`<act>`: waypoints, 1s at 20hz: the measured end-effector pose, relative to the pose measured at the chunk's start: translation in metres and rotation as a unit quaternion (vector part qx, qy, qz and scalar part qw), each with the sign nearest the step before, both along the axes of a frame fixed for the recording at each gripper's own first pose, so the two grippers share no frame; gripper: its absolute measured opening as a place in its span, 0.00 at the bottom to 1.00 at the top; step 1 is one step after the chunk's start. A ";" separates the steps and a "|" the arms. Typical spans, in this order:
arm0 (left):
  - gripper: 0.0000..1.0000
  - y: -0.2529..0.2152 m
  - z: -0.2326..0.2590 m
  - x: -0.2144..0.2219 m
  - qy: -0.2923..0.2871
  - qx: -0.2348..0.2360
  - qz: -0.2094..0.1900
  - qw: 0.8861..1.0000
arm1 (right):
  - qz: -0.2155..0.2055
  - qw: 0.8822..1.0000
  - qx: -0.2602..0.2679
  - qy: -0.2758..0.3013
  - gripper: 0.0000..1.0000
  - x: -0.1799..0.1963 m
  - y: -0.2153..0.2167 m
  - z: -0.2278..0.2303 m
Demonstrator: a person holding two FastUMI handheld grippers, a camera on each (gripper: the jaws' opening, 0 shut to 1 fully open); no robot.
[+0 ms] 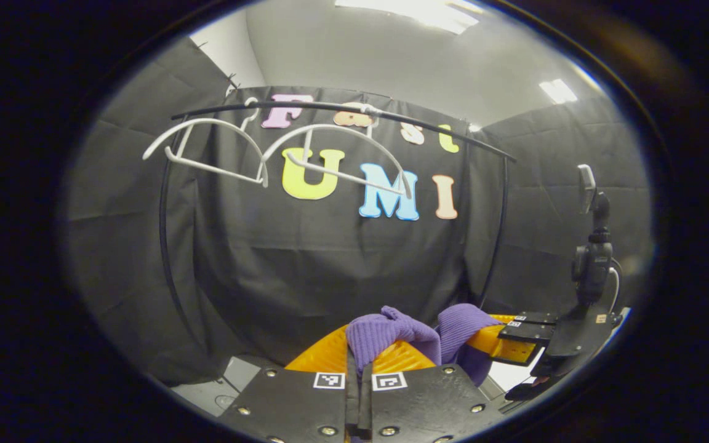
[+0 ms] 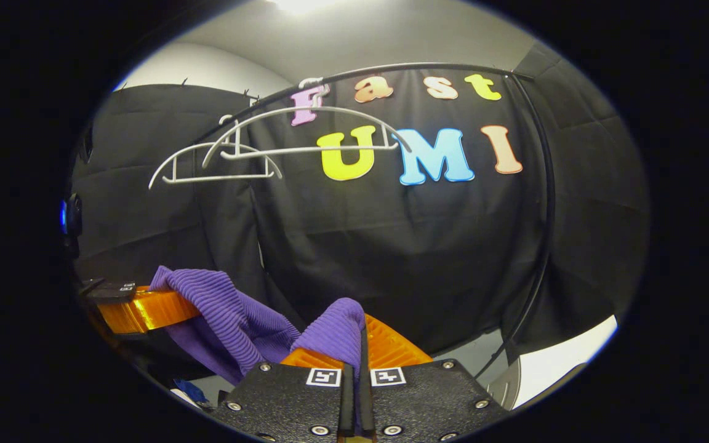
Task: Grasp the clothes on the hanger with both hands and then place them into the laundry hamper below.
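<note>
A purple ribbed knit garment [image 1: 385,335] hangs stretched between both grippers, off the hangers. In the left gripper view my left gripper [image 1: 360,354] is shut on a bunched fold of it. Farther right, the right gripper [image 1: 517,344] holds the other end. In the right gripper view my right gripper [image 2: 357,344] pinches a purple fold [image 2: 336,332]. From there the garment [image 2: 225,307] runs left to the left gripper [image 2: 139,307]. Two bare white hangers [image 1: 207,120] [image 1: 330,126] hang on the black rail [image 1: 391,117] above. They appear again in the right gripper view [image 2: 324,109] [image 2: 213,179].
The rail [image 2: 428,64] bends down into a black upright [image 2: 545,234] at the right. Black cloth walls close the booth on three sides. A pale surface [image 2: 564,363] lies low at the right. A grey base plate [image 1: 231,375] sits low at the left.
</note>
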State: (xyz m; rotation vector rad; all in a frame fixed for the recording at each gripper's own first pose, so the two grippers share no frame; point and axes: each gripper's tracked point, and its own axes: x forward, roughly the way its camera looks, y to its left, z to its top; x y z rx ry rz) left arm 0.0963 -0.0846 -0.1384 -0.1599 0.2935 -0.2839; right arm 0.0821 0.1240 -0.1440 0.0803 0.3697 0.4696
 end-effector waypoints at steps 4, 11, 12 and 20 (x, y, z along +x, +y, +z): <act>0.01 -0.002 -0.054 -0.010 0.046 0.010 0.001 0.999 | 0.013 0.999 -0.030 0.040 0.04 -0.015 -0.001 -0.049; 0.01 0.004 -0.151 -0.037 0.145 0.043 0.020 0.988 | 0.021 0.990 -0.082 0.116 0.05 -0.045 -0.013 -0.130; 0.01 0.004 -0.165 -0.044 0.157 0.048 0.023 0.986 | 0.022 0.988 -0.086 0.124 0.05 -0.051 -0.015 -0.139; 0.02 0.018 -0.257 -0.090 0.263 0.101 0.015 0.959 | 0.052 0.966 -0.132 0.214 0.10 -0.084 -0.017 -0.204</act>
